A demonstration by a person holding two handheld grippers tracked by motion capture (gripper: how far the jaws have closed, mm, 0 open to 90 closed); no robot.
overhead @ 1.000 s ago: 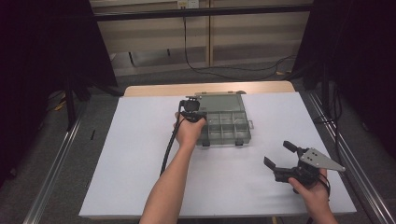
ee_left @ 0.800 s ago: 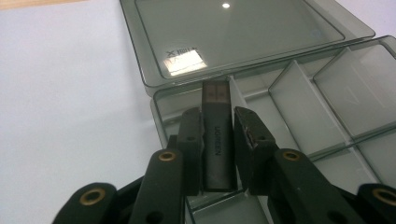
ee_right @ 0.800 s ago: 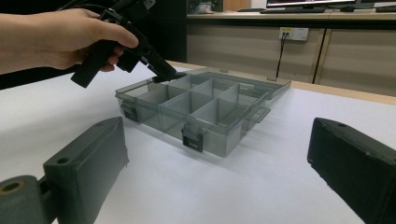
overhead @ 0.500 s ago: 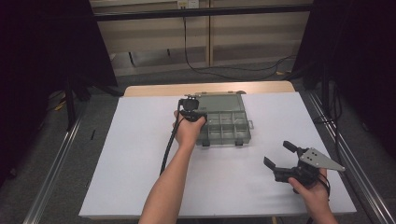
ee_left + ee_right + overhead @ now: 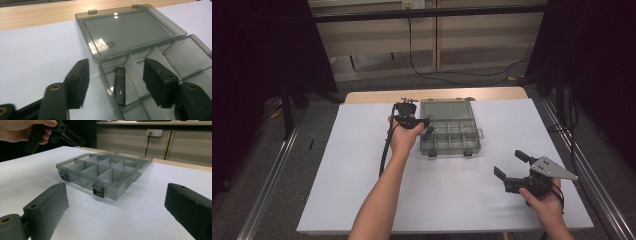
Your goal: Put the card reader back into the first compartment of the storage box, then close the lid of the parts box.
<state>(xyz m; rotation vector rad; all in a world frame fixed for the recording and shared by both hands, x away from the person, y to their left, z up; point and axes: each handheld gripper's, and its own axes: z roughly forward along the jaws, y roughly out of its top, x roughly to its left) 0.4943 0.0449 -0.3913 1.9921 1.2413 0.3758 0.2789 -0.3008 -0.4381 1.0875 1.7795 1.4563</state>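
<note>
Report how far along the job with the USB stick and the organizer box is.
Done: the USB stick lies in a corner compartment of the open organizer box, lid folded flat behind. In hand: the left gripper sits over that compartment; its jaws have just been opening, and the pads stand clear of the stick. The right gripper waits open near the table's front edge. Left: probably pulling back, perhaps closing the lid.

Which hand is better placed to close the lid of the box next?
Left. The left gripper hovers at the box's left end with jaws just opened and empty, the memory stick lying in a compartment and the lid just beyond. The right gripper sits apart, nearer the person.
</note>
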